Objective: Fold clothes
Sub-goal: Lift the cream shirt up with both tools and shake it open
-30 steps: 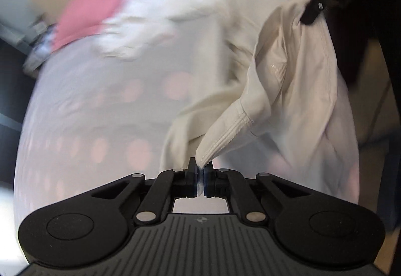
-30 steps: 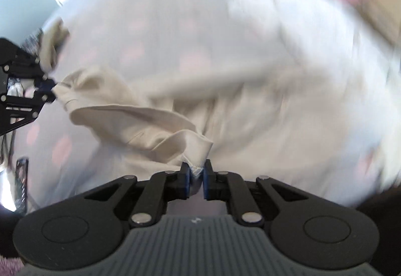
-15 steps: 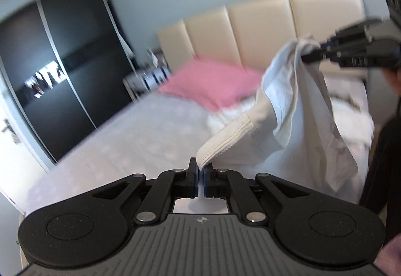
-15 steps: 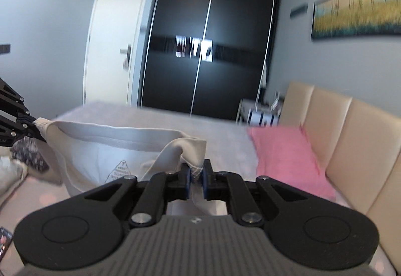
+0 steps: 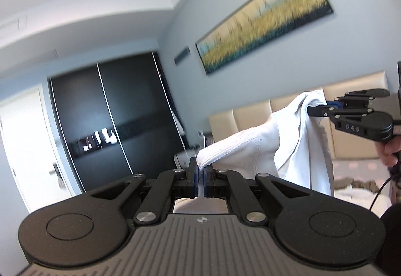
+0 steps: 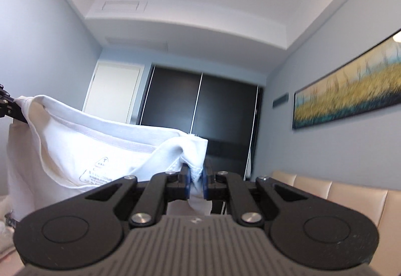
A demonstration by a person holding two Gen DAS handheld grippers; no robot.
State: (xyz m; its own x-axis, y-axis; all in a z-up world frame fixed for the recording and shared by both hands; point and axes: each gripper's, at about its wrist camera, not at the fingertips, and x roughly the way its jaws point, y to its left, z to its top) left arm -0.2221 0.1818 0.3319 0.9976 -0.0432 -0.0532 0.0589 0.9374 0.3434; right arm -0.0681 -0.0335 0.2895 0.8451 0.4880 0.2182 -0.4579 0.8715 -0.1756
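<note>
Now the left hand-held gripper point(image 5: 199, 182) is clenched on a stitched hem of the white shirt point(image 5: 253, 150), and the right hand-held gripper point(image 6: 196, 180) pinches another bunched edge. Between them the shirt hangs in the air above the bed point(image 5: 358, 170), its printed label facing the right camera, wardrobe point(image 6: 200, 105) far behind.

Only legible bit is "DAS" embossed on the right claw point(image 5: 325, 109), over at 3 o'clock. The white shirt point(image 6: 82, 150) has a printed neck label, too small to read.
</note>
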